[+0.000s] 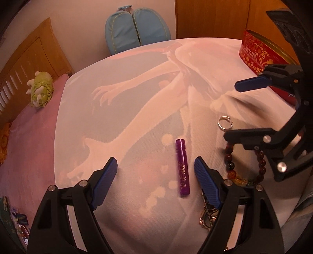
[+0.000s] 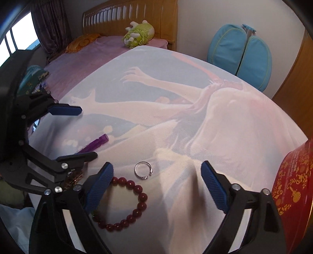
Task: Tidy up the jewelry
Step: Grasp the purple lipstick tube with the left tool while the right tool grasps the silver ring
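The left gripper [image 1: 155, 168] stands with its ribbed blue pads spread wide and nothing between them, black plastic arms studded with round metal rivets; the right gripper [image 2: 157, 173] is likewise released and holds nothing. Both hover over a white printed cloth [image 1: 137, 215] of fine woven texture, its pale figure design showing through faintly.

The jewelry lies loose on this cloth: a thin silver ring [image 2: 143, 171], open-ended and shiny, sits just beyond a bracelet [image 2: 135, 205] of smooth, round, dark red beads, whose near end passes under the right gripper's left pad; in the left wrist view the same bracelet [image 1: 230, 168] shows amber and dark beads as well. A slim purple cylinder [image 1: 183, 168], glossy with pale lettering, lies between the left gripper's pads on the cloth; a tangle of gold-toned metal chain [image 1: 207, 215] sits beside its right finger.

A red round tin [image 2: 293, 175] with gold ornament stands at the cloth's right edge; a green plush toy [image 2: 137, 34] rests on the pink bedsheet [image 1: 29, 136] by a slatted wooden headboard [image 2: 121, 17].
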The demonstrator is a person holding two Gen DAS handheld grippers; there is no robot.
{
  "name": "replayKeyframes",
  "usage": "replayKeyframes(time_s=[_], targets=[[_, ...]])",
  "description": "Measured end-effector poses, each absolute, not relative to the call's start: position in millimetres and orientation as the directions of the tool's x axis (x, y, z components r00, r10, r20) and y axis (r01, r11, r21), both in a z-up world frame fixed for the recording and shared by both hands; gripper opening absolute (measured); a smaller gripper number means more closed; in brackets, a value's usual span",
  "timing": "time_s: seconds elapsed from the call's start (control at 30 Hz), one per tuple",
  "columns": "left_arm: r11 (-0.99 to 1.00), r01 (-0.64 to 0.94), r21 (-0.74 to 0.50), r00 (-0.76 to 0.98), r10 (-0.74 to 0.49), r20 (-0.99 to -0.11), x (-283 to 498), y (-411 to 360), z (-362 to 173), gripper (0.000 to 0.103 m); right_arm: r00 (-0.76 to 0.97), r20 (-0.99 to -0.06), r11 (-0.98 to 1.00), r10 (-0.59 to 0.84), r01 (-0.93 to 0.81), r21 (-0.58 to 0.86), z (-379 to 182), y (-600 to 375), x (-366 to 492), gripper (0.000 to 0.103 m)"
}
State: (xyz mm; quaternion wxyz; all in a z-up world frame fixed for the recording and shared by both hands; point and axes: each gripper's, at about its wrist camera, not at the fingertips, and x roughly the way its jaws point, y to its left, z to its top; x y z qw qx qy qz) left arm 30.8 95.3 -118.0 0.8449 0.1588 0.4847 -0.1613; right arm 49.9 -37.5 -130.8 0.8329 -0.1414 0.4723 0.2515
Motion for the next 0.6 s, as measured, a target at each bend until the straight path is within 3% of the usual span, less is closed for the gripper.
replayKeyframes(time_s=[0.17,0.2,0.23,0.27,0.3,0.6], targets=[[0.886,0.448,0.115,0.507,-0.146,-0.849,24.0,97.4,-116.7,0.076,0.399,-0.870,0.823,0.289,-0.568,0.013,-141.4,-33.1,52.5,0.073],[0.882,0.463,0.093,0.499,-0.172,-0.849,23.3,97.2,-116.2,0.062,0.409,-0.866,0.819,0.289,-0.574,0.002,-141.6,-31.6,50.0,0.073],[0.873,0.485,0.046,0.476,-0.219,-0.852,22.0,97.7,-115.1,0.051,0.418,-0.862,0.814,0.287,-0.581,-0.011,-141.8,-30.3,47.6,0.064],[0.866,0.499,0.013,0.460,-0.252,-0.851,20.6,97.9,-113.9,0.025,0.419,-0.856,0.805,0.302,-0.594,-0.006,-140.6,-29.6,43.4,0.035],[0.864,0.502,0.021,0.462,-0.248,-0.851,18.6,96.5,-113.5,0.010,0.421,-0.851,0.795,0.314,-0.607,-0.007,-138.6,-28.2,41.2,0.021],[0.882,0.468,-0.045,0.451,-0.283,-0.846,23.8,94.5,-95.4,0.010,0.426,-0.842,0.801,0.332,-0.598,0.013,-118.6,-33.5,41.9,0.021]])
